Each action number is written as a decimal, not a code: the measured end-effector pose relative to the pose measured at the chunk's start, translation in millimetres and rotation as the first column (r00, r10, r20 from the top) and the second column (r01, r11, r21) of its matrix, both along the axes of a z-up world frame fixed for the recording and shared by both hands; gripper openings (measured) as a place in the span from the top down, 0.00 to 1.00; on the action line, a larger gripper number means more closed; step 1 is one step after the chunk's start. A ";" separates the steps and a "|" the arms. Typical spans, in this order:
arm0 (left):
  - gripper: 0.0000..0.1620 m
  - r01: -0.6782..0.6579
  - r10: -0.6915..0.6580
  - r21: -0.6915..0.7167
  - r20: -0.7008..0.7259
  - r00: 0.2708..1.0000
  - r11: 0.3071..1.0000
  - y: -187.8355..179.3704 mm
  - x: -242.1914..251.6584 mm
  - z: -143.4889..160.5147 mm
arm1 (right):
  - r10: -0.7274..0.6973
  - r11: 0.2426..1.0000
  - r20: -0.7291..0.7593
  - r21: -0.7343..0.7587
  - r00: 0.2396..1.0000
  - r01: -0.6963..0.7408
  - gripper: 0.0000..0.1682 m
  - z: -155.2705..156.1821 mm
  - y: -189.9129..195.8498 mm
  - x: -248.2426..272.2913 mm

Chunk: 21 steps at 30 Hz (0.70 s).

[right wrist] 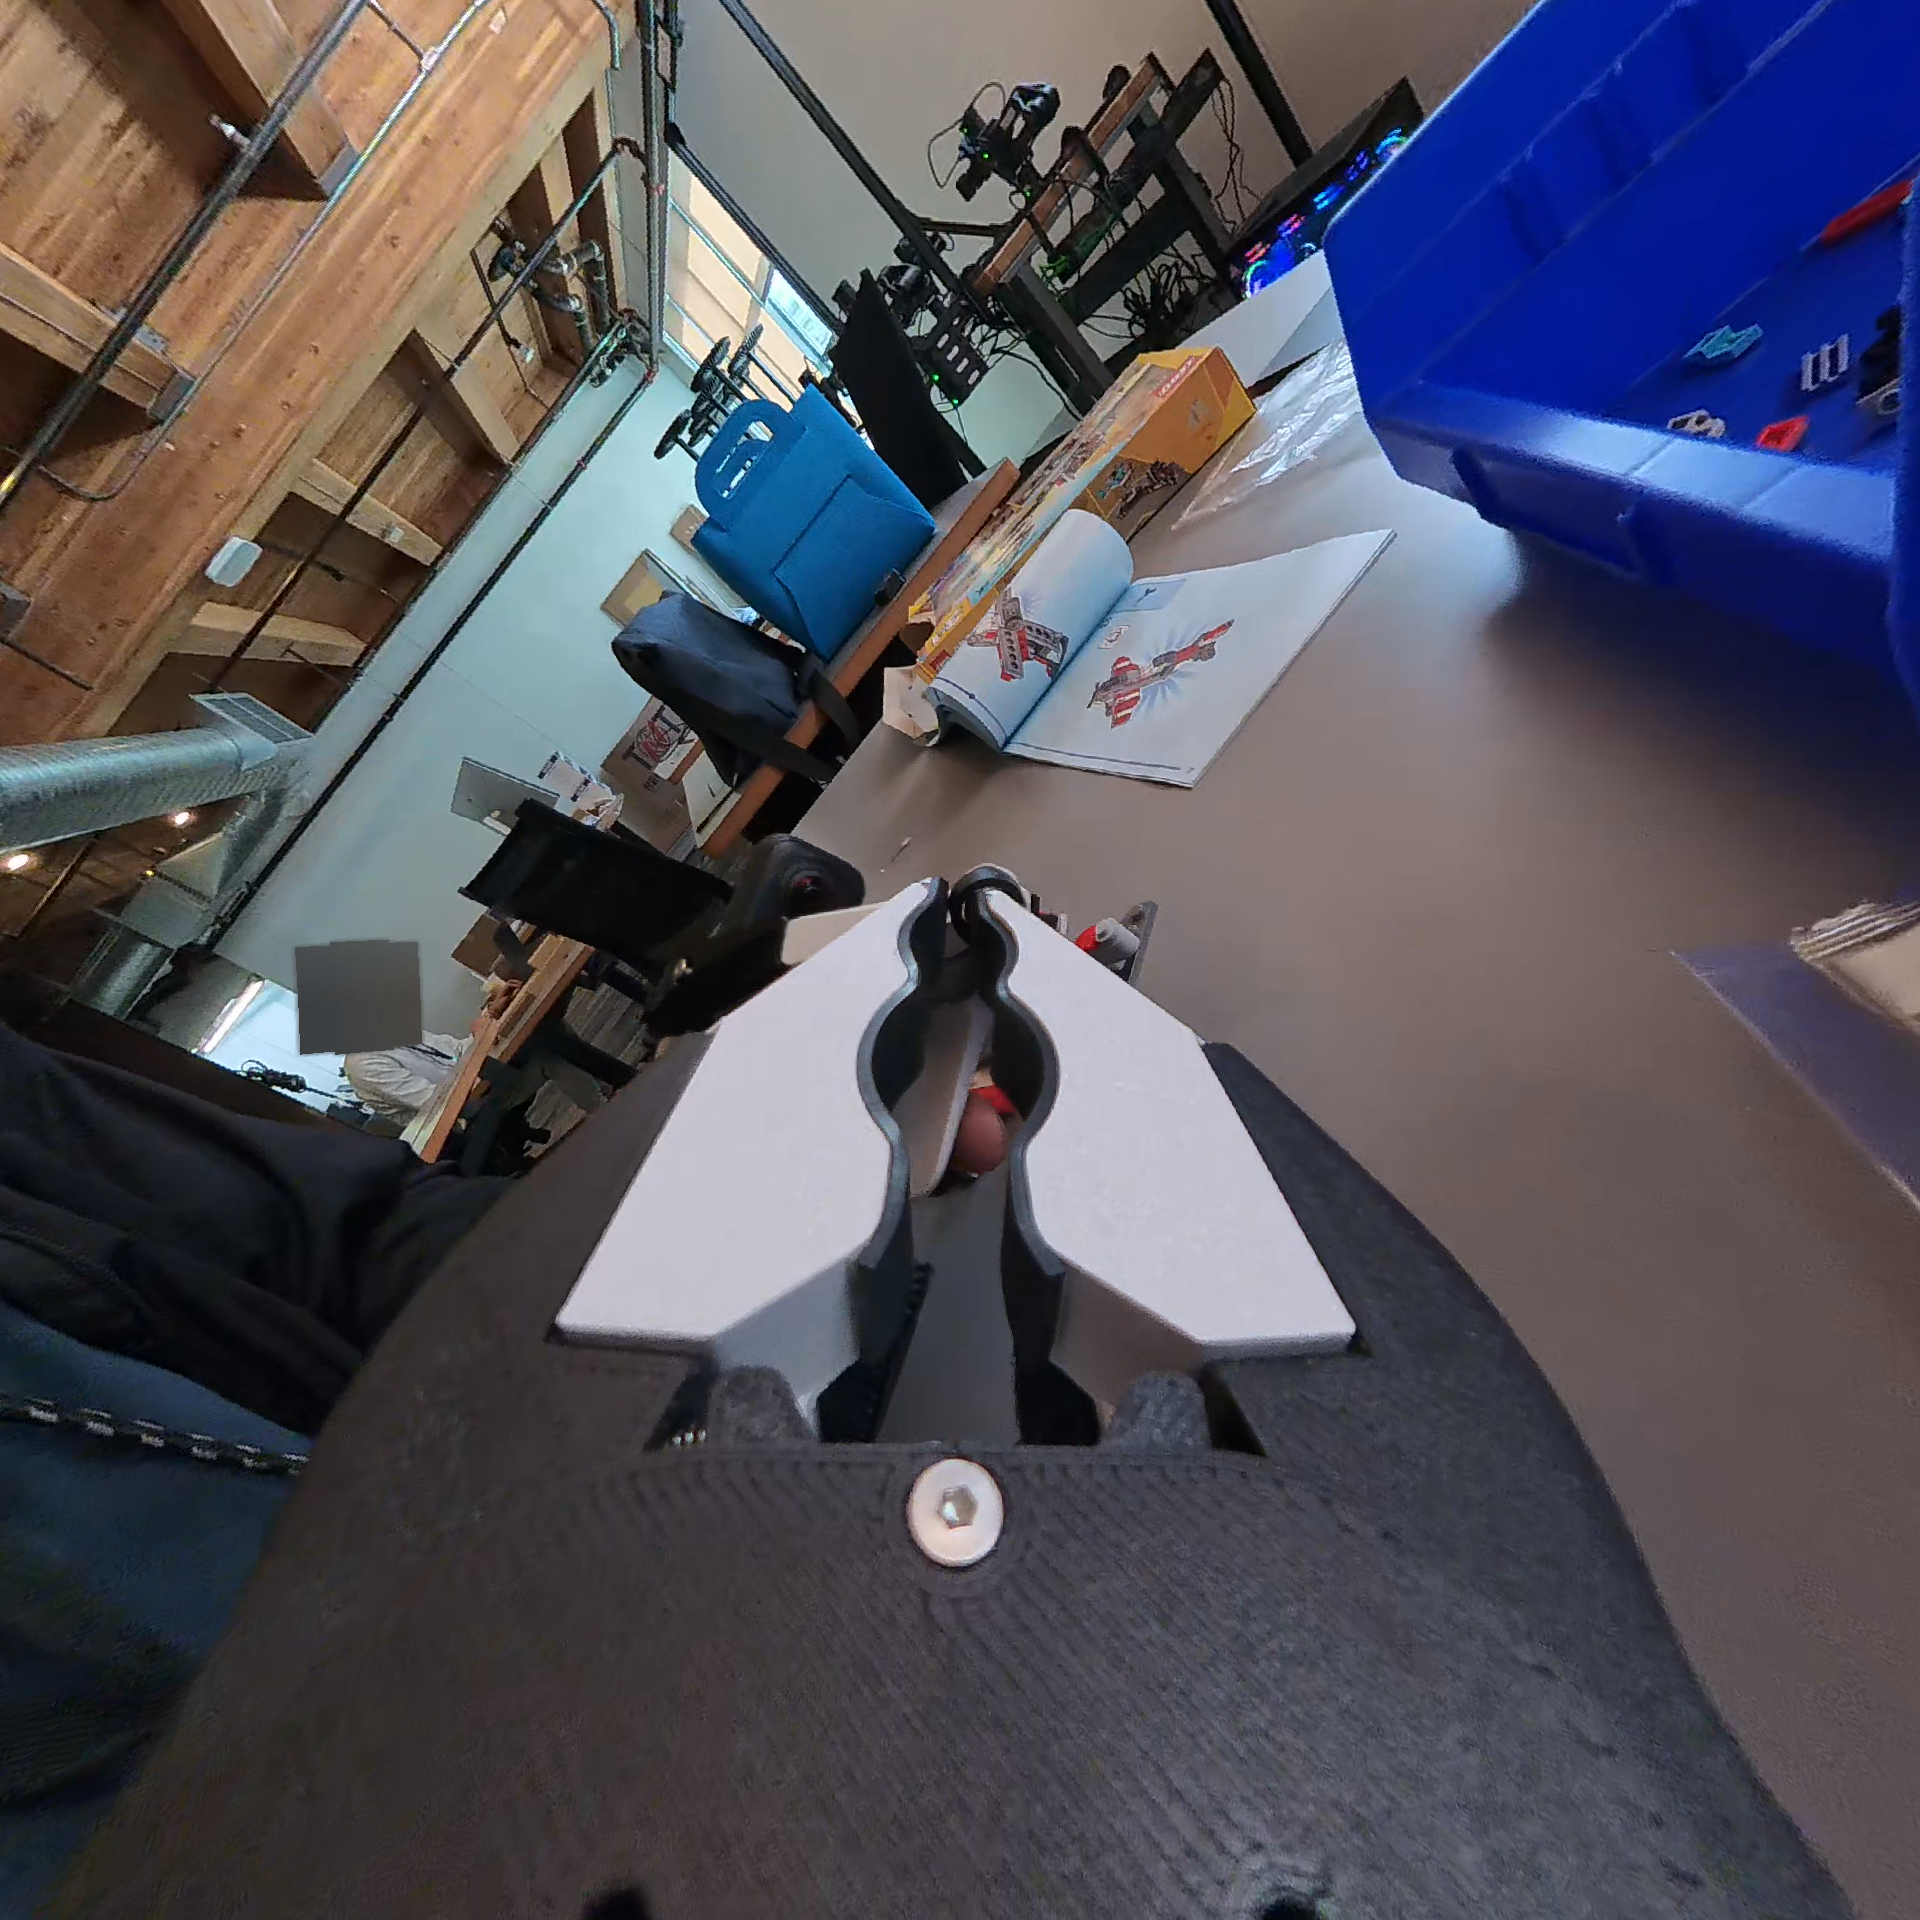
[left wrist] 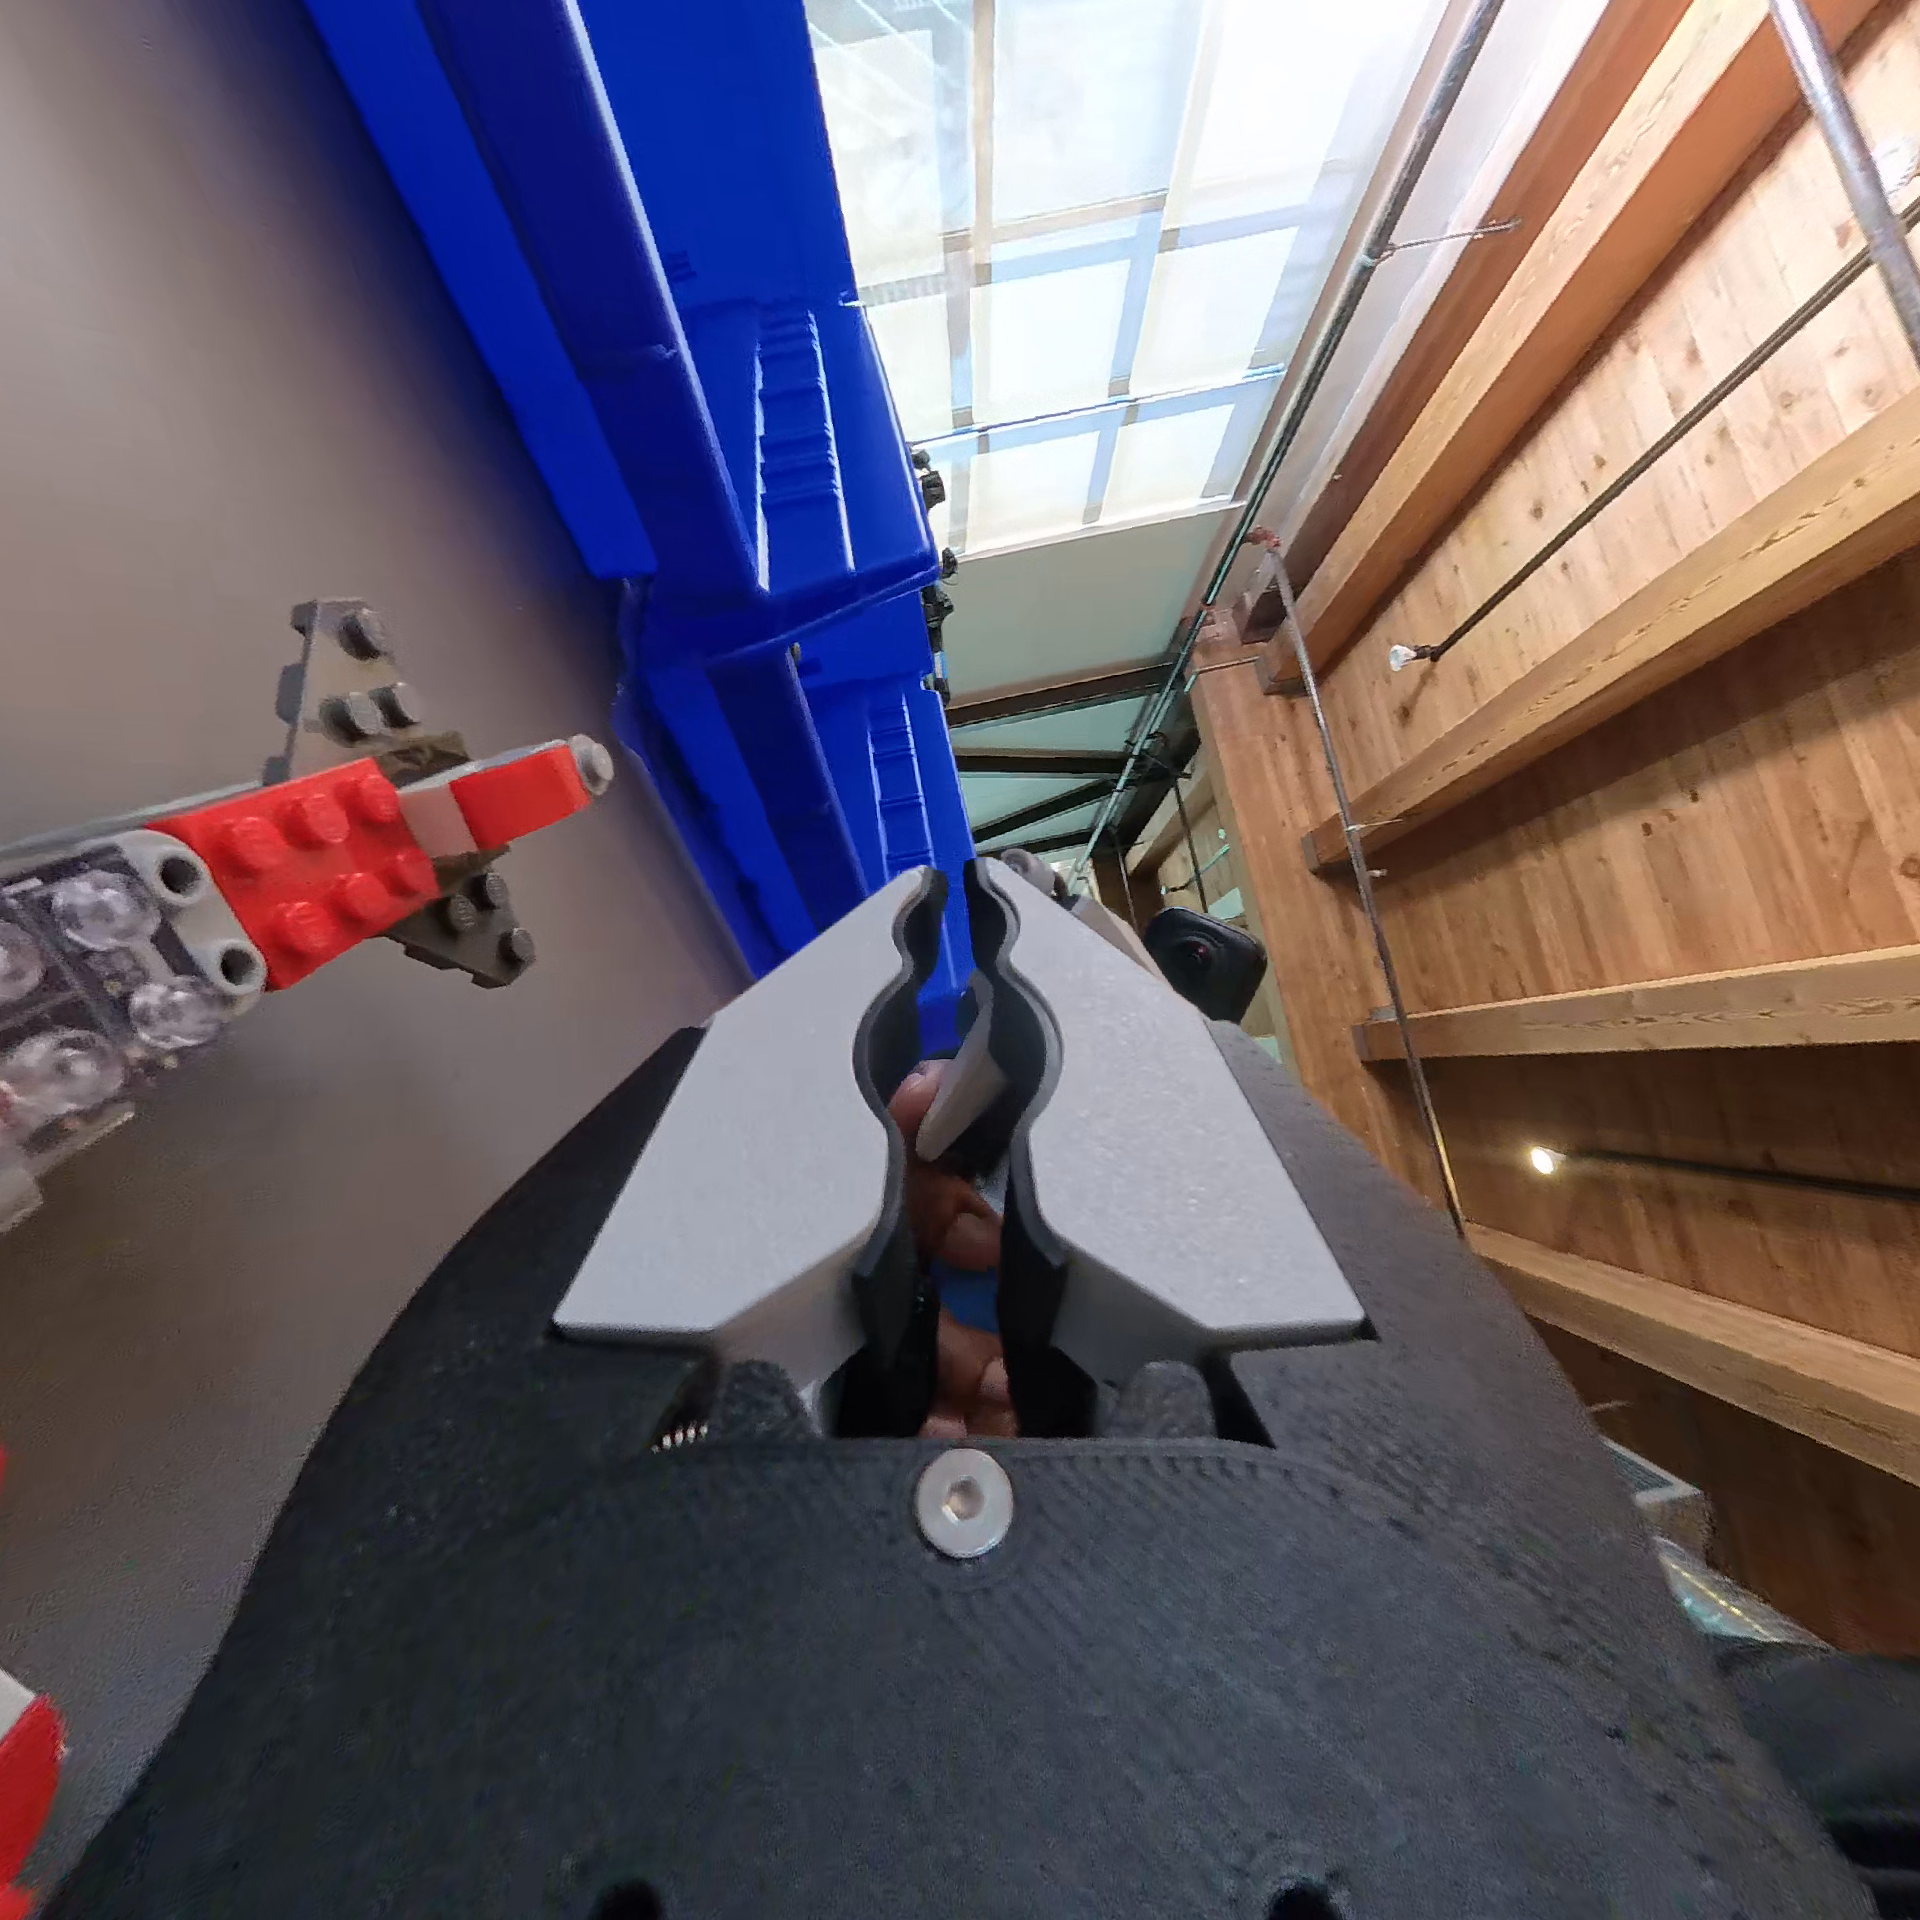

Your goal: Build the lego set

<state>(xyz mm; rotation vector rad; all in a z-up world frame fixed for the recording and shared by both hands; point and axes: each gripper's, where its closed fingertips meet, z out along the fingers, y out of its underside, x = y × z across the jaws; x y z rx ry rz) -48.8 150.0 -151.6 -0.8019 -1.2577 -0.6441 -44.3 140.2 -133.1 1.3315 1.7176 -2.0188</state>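
Red studded lego model (left wrist: 343,862) beside blue bin (left wrist: 727,416); both grey grippers' wavy jaws nearly together.

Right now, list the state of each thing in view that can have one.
left claw: nearly shut, nothing clearly gripped
right claw: tips closed on something dark, unclear what
red and grey lego model: partly built, studs bare
instruction booklet: open, flat on table
blue bin: open, loose pieces inside
yellow lego box: lying on its side
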 end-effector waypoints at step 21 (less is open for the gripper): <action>0.96 0.034 -0.031 0.033 -0.076 0.997 0.999 5.3 6.7 8.7 | 0.043 0.999 -0.013 -0.014 0.999 -0.043 0.98 7.9 5.4 6.0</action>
